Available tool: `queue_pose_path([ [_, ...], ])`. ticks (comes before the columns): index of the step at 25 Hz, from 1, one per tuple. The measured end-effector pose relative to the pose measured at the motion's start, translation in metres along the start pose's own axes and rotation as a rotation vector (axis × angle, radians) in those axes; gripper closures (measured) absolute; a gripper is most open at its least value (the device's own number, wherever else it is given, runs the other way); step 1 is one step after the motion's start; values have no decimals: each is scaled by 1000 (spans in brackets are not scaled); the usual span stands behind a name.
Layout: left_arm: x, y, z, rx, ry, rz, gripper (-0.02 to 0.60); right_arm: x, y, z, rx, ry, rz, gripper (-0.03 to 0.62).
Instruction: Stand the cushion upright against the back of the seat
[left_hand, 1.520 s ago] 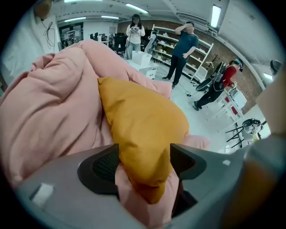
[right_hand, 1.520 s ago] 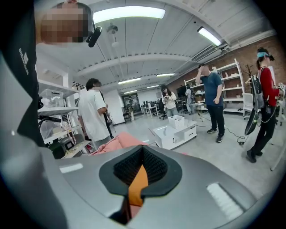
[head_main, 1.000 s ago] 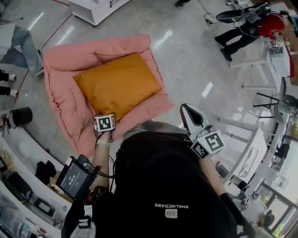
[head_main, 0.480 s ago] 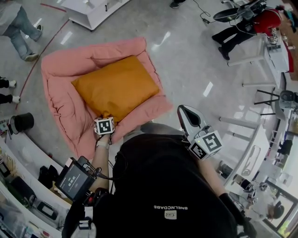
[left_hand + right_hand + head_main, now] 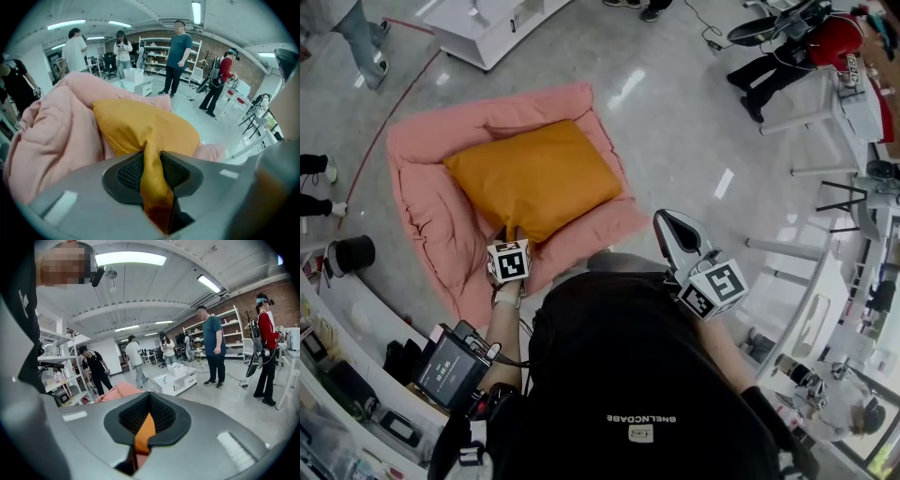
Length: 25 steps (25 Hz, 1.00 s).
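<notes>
As the head view looks steeply down, the orange cushion (image 5: pixel 534 178) lies flat in the pink seat (image 5: pixel 422 155) on the floor (image 5: pixel 675 122), not upright vs. the seat back. L gripper (image 5: pixel 508 238) is at the near corner of the cushion, w/ that corner drawn up into a peak at its fingers. R gripper (image 5: pixel 670 225) hangs well apart, over bare floor, holding nothing.

Left gripper view: fingers narrow and closing, pads pinching a fold of corner fabric of the cushion (image 5: pixel 140 126). The seat (image 5: pixel 47 140) bulks at left, w/ people (image 5: pixel 178 51) standing in the bkgd.

Right gripper view: fingers almost together, empty. A sliver of orange shows thru the slit, and the seat (image 5: pixel 117 391) peeks just above them.
</notes>
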State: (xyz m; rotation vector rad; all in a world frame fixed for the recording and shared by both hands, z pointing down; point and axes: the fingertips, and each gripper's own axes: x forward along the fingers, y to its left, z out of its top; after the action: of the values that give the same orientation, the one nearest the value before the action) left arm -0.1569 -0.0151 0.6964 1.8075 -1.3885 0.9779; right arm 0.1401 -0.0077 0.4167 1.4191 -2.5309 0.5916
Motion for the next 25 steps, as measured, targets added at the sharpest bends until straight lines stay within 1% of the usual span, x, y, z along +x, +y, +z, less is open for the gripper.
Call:
queue_pose_path([
  [5,-20,12,48,47,-100,27,462,4,0,1,9,-4,15,589],
  [9,-36,16,84,102,-166,47,472,5,-1,2,19,-16,17,589],
  [11,-46,15,101,136,-196,56,482,4,-2,3,24,-22,18,589],
  [14,-58,15,120,168,-231,71,494,3,-3,4,30,-31,23,589],
  [17,-71,20,130,176,-261,91,502,3,-5,4,41,-38,26,589],
  [20,-86,27,133,170,-279,110,511,4,-6,5,58,-44,36,589],
  [25,-107,48,118,111,-274,138,525,10,-5,3,92,-46,75,589],
])
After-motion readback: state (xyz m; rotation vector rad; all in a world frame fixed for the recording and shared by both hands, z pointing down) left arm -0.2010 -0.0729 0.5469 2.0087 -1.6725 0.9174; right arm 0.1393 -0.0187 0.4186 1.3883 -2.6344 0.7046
